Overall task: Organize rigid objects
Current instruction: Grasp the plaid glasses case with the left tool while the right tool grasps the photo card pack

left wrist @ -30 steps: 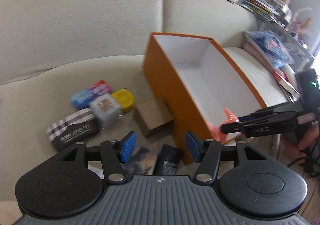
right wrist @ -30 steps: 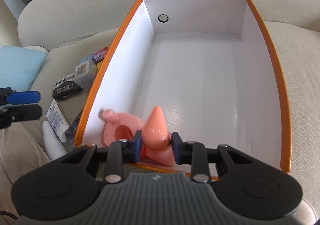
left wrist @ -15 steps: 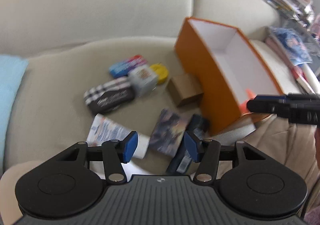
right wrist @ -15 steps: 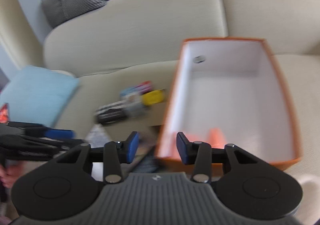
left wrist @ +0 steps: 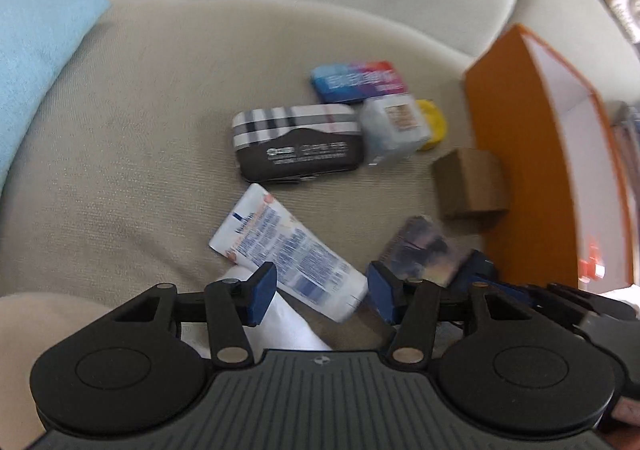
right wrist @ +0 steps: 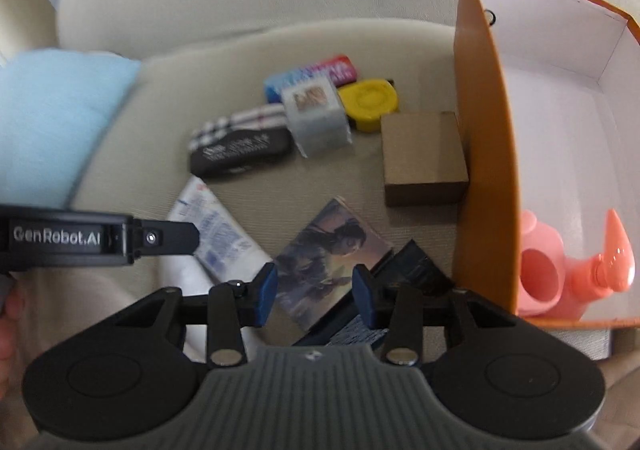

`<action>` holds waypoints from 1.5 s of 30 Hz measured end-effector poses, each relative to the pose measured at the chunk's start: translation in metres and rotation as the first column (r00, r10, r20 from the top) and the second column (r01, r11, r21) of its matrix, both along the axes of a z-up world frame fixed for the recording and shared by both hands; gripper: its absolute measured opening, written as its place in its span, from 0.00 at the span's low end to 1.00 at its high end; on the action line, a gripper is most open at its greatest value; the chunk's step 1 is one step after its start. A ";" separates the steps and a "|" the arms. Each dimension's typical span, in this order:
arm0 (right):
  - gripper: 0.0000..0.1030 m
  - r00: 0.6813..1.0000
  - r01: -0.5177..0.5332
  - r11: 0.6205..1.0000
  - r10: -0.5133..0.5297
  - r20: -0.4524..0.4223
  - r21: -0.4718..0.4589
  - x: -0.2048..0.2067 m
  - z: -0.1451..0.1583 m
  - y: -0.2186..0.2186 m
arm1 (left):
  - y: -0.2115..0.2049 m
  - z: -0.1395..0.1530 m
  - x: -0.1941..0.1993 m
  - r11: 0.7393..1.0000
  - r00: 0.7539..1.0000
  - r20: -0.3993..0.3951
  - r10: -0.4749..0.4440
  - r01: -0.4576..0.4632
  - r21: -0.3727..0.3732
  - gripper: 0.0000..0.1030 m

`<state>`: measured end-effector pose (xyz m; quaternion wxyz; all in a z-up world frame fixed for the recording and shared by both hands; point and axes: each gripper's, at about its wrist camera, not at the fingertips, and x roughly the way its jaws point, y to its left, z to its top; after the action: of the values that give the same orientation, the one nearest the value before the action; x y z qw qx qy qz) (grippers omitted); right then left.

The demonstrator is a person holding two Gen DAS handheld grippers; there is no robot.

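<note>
My left gripper (left wrist: 322, 296) hangs open over a white tube (left wrist: 288, 254) on the sofa seat, with nothing between its fingers. The right gripper (right wrist: 316, 294) is open too, above a picture card (right wrist: 332, 262) that lies partly on a dark box (right wrist: 412, 270). Neither pad touches the card. A pink toy (right wrist: 560, 270) lies in the near end of the orange box (right wrist: 484, 170). In the right wrist view the left gripper (right wrist: 188, 237) reaches in from the left over the tube (right wrist: 216, 234).
A striped black case (left wrist: 298, 142), a colourful pack (left wrist: 358, 82), a grey cube (left wrist: 394, 126), a yellow round thing (left wrist: 432, 124) and a brown carton (left wrist: 470, 184) lie left of the orange box (left wrist: 532, 154). A light blue cushion (left wrist: 36, 62) is far left.
The right gripper let go of the pink toy, opened and moved left out of the box to over the card. The left gripper swung left and down to over the tube.
</note>
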<state>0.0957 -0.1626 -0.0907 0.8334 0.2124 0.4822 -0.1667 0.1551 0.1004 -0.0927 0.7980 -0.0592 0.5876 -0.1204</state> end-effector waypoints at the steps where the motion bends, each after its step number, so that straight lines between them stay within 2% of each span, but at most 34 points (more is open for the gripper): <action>1: 0.44 1.000 0.002 1.000 -0.002 -0.018 -0.011 0.004 -0.004 -0.001 | -0.002 -0.004 0.004 1.000 1.000 -0.001 0.002 -0.002 0.016 0.60; 4: 0.44 0.997 0.006 1.000 -0.007 -0.081 -0.012 0.013 -0.018 -0.005 | -0.006 -0.014 0.015 1.000 1.000 -0.023 -0.013 0.014 0.028 0.60; 7: 0.44 0.995 -0.002 1.000 0.002 -0.100 0.004 0.021 -0.025 -0.006 | -0.015 -0.023 0.020 0.997 0.997 -0.052 -0.056 0.058 0.047 0.59; 11: 0.57 0.994 0.025 1.000 -0.024 -0.109 0.010 0.031 -0.028 -0.007 | -0.023 -0.027 0.021 0.991 0.994 -0.053 -0.096 0.100 0.088 0.56; 14: 0.59 0.997 0.036 0.999 -0.038 -0.074 -0.029 0.036 -0.031 -0.006 | -0.017 -0.023 0.023 0.997 0.998 -0.036 -0.055 0.057 0.054 0.56; 16: 0.58 0.999 0.022 0.999 -0.024 -0.044 -0.049 0.039 -0.029 -0.004 | -0.010 -0.023 0.024 1.000 0.999 -0.047 -0.022 0.023 0.012 0.55; 18: 0.52 1.000 0.003 0.999 -0.003 0.001 -0.052 0.042 -0.028 -0.003 | -0.006 -0.021 0.024 1.000 0.999 -0.050 -0.006 0.005 -0.011 0.54; 20: 0.43 1.000 0.005 0.998 -0.006 -0.014 -0.060 0.044 -0.023 -0.003 | -0.006 -0.017 0.022 1.000 0.999 -0.045 -0.005 0.004 -0.018 0.54; 22: 0.43 0.999 0.039 0.999 -0.040 -0.019 -0.024 0.037 -0.013 -0.005 | -0.010 -0.011 0.018 1.000 0.999 -0.037 -0.025 0.025 -0.013 0.54; 24: 0.54 0.997 0.073 0.997 -0.073 -0.013 0.033 0.028 -0.006 -0.007 | -0.012 -0.008 0.013 0.999 0.998 -0.045 -0.040 0.038 -0.035 0.54; 26: 0.54 0.993 0.117 0.990 -0.115 -0.019 0.076 0.022 -0.008 -0.007 | -0.013 -0.005 0.009 0.998 0.998 -0.039 -0.041 0.039 -0.043 0.54; 32: 0.56 0.959 0.281 0.934 -0.267 -0.089 0.223 0.020 -0.032 -0.015 | -0.009 0.006 0.002 0.997 1.000 0.000 -0.019 0.019 -0.072 0.54; 34: 0.56 0.950 0.312 0.920 -0.295 -0.104 0.237 0.023 -0.036 -0.014 | -0.006 0.010 0.002 0.997 1.000 0.014 -0.016 0.017 -0.071 0.54; 36: 0.65 0.939 0.340 0.911 -0.320 -0.123 0.233 0.029 -0.038 -0.011 | -0.004 0.011 0.003 0.999 1.000 0.023 -0.016 0.017 -0.048 0.54; 39: 0.71 0.935 0.353 0.911 -0.335 -0.117 0.212 0.038 -0.042 -0.007 | 0.001 0.011 0.007 0.999 1.000 0.031 0.000 0.001 -0.034 0.54; 41: 0.67 0.935 0.354 0.915 -0.339 -0.106 0.195 0.040 -0.044 -0.007 | 0.007 0.010 0.011 0.999 0.999 0.033 0.014 -0.013 -0.035 0.54; 45: 0.49 0.949 0.313 0.937 -0.306 -0.070 0.155 0.050 -0.045 -0.011 | 0.009 0.005 0.021 0.999 1.000 0.027 -0.008 0.009 -0.039 0.54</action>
<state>0.1455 -0.1738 -0.1353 0.7654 0.3498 0.4734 -0.2603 0.1758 0.1092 -0.0875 0.8041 -0.0710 0.5744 -0.1360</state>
